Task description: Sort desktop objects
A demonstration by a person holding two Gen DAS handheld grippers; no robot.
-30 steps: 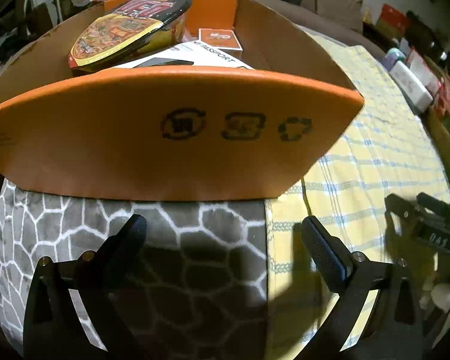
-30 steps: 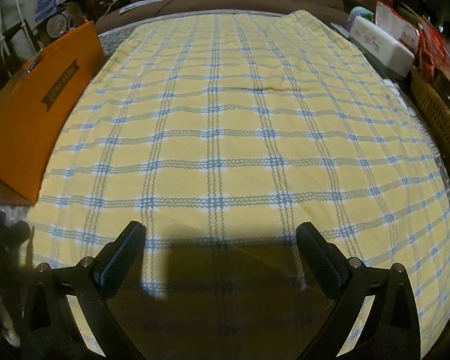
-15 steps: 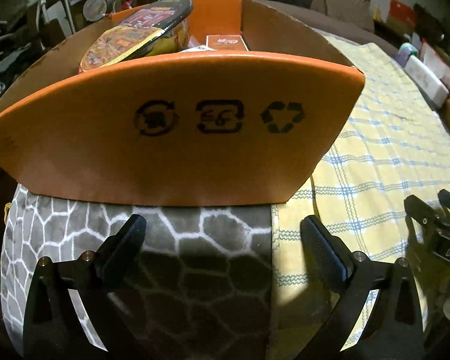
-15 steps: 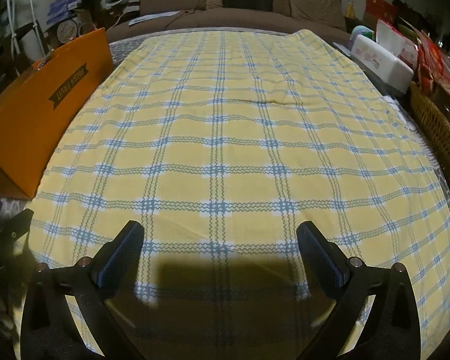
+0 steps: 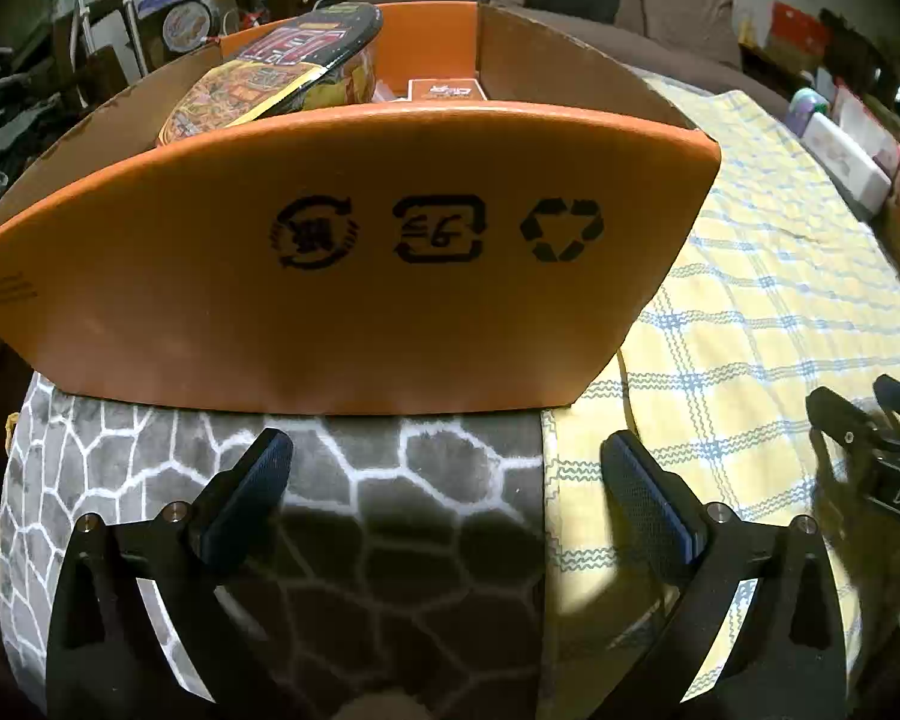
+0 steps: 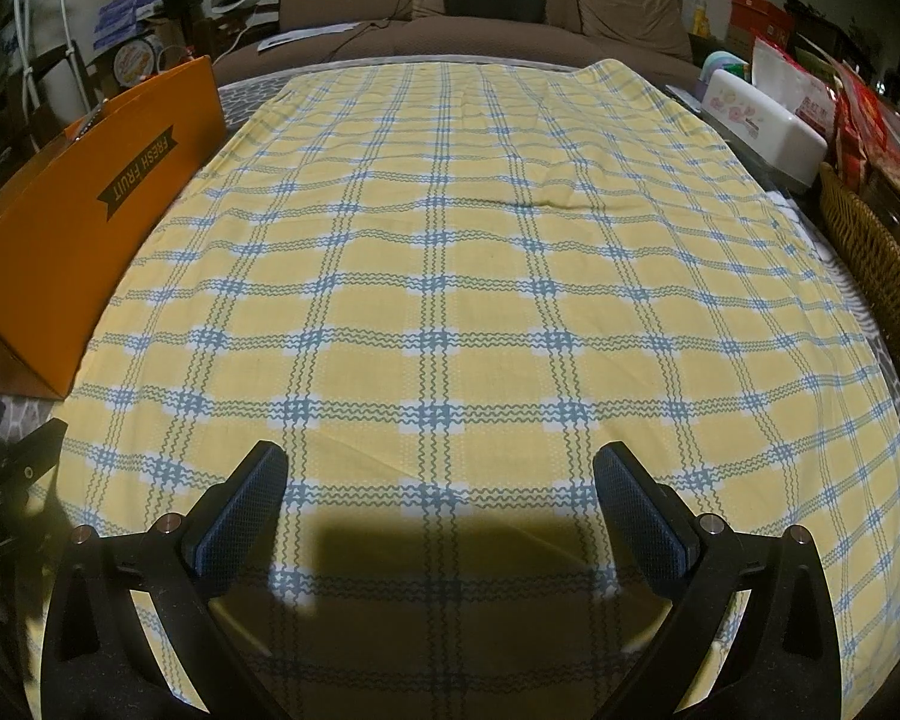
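An orange cardboard box [image 5: 342,276] stands on a grey stone-pattern cloth, straight ahead in the left wrist view. Inside it lie an instant-noodle bowl [image 5: 276,69] and a small orange card box [image 5: 447,90]. My left gripper [image 5: 444,474] is open and empty, just short of the box's near wall. My right gripper [image 6: 438,486] is open and empty over the yellow checked tablecloth [image 6: 480,276]. The same orange box [image 6: 90,204] shows at the left in the right wrist view. Each gripper appears at the edge of the other's view.
A white tissue box [image 6: 762,126] and snack packets [image 6: 858,120] line the table's right side, with a wicker basket [image 6: 876,264] nearer. A brown sofa [image 6: 486,6] stands behind the table. Clutter fills the far left.
Both grippers have drawn back and tilted up a little. The box's contents show less over its near wall. Both stay open.
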